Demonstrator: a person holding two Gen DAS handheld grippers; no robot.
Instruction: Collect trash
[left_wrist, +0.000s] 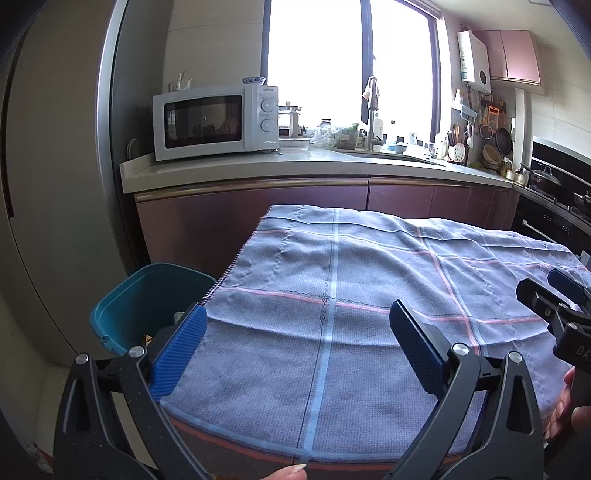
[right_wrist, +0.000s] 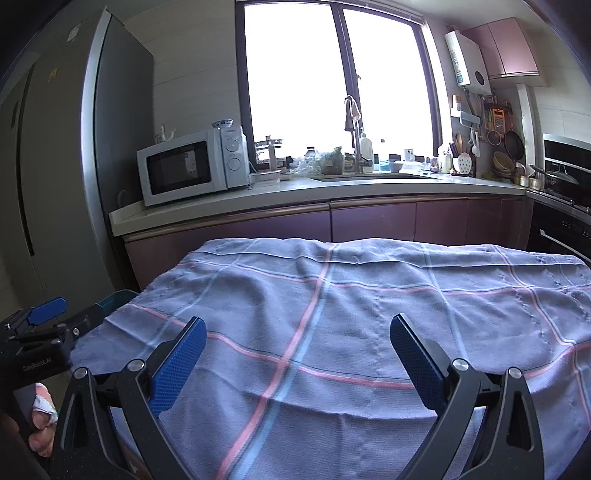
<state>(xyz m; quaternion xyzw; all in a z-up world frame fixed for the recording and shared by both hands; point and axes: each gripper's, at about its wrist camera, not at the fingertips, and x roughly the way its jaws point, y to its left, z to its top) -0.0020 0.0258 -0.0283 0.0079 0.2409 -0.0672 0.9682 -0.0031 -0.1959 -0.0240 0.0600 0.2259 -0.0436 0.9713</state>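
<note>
A checked blue-grey cloth (left_wrist: 369, 288) (right_wrist: 369, 314) covers the table, and I see no loose trash lying on it. A teal bin (left_wrist: 144, 302) stands on the floor off the table's left edge; only its rim (right_wrist: 118, 297) shows in the right wrist view. My left gripper (left_wrist: 297, 317) hangs open over the cloth's near left part, nothing between its blue pads. My right gripper (right_wrist: 297, 326) is open over the near middle, also holding nothing. Each gripper shows at the edge of the other's view, the right gripper (left_wrist: 554, 295) and the left gripper (right_wrist: 66, 314).
Behind the table runs a kitchen counter (left_wrist: 295, 166) with a white microwave (left_wrist: 216, 120), a sink tap (left_wrist: 371, 110) and clutter under a bright window. A tall fridge (right_wrist: 74, 166) stands at left, a stove with pans (left_wrist: 546, 181) at right. A hand (right_wrist: 40, 424) holds the left gripper's handle.
</note>
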